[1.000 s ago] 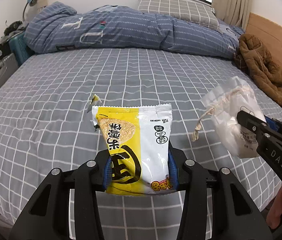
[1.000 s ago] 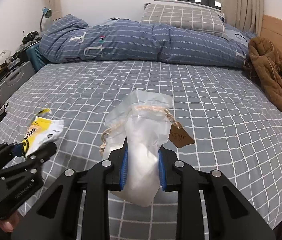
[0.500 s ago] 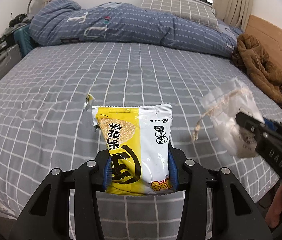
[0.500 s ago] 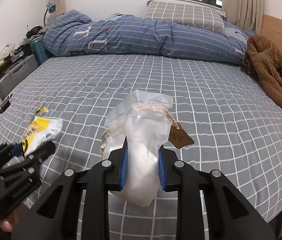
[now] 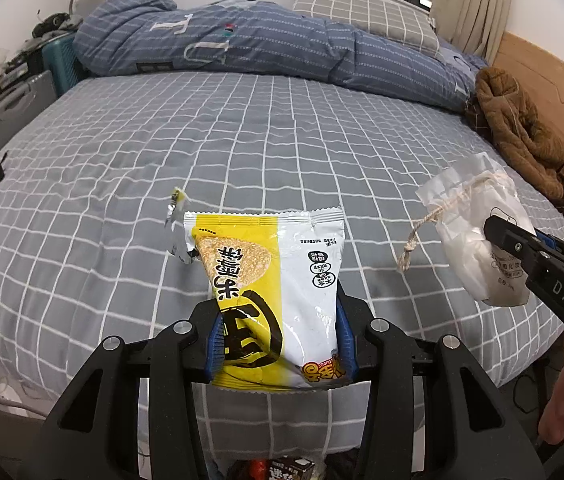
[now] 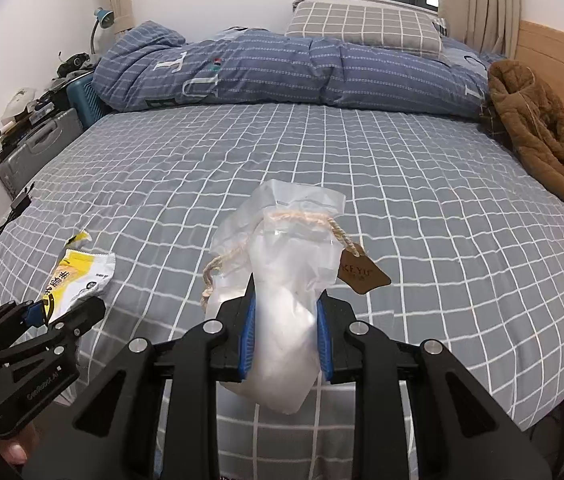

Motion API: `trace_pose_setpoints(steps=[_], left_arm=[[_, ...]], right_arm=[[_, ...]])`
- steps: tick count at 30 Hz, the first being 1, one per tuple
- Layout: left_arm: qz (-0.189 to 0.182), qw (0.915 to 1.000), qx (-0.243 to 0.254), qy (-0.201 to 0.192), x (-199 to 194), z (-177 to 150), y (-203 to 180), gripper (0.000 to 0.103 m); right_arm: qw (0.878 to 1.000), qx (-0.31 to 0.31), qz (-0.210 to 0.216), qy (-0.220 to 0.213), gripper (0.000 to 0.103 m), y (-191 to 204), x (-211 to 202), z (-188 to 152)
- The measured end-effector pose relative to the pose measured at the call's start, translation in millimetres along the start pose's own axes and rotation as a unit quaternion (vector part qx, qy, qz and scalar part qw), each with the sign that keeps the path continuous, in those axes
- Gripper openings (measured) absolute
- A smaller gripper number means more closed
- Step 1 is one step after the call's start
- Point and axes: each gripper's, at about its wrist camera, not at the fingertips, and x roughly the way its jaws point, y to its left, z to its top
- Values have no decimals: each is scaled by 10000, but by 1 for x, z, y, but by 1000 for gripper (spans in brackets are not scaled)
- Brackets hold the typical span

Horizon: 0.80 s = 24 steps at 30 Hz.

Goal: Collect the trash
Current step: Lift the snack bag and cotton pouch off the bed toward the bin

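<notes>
1. The left gripper [image 5: 280, 344] is clamped on a yellow-and-white snack packet [image 5: 272, 288]; its blue finger pads [image 5: 215, 344] press against both lower edges of the packet, which stands upright between them, printed side toward the camera, with a torn foil corner sticking out at its upper left.
2. The right gripper [image 6: 284, 338] is clamped on a clear drawstring bag [image 6: 282, 280]; the blue pads squeeze the white contents at the bag's lower half, and the gathered neck rises above the jaws.
3. A beige cord ties the bag's neck, and a brown paper tag [image 6: 363, 273] hangs from it just to the right of the bag.
4. Both pieces of trash are held in the air over the near edge of the bed [image 6: 402, 184], which is covered by a grey sheet with a white grid.
5. Seen from the right wrist camera, the snack packet sits to the left of the bed's near edge, with the drawstring bag to its right and well apart from it.
6. At the far side of the bed lie a rolled blue duvet [image 6: 282, 72] and a grey checked pillow [image 6: 362, 28].
7. A brown fleece jacket [image 6: 542, 140] is heaped at the bed's right side, against the wooden headboard.
8. A grey suitcase [image 6: 38, 148] stands beside the bed's left side.
</notes>
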Motion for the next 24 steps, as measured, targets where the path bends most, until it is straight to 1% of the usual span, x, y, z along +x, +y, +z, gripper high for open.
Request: trace_pose_setpoints(steps=[5, 11, 14, 24], left_arm=[[-34, 10000, 30, 29, -8, -13, -2, 43], [-83, 9999, 47, 60, -17, -32, -6, 43], [-53, 9999, 89, 78, -21, -40, -7, 43], [-69, 9996, 126, 249, -30, -73, -6, 43]], right_arm=[[10000, -88, 6, 23, 24, 7, -8, -15], [9997, -191, 1, 147, 24, 15, -11, -35], [9997, -179, 22, 156, 24, 18, -16, -44], [9993, -202, 86, 316, 24, 25, -31, -80]])
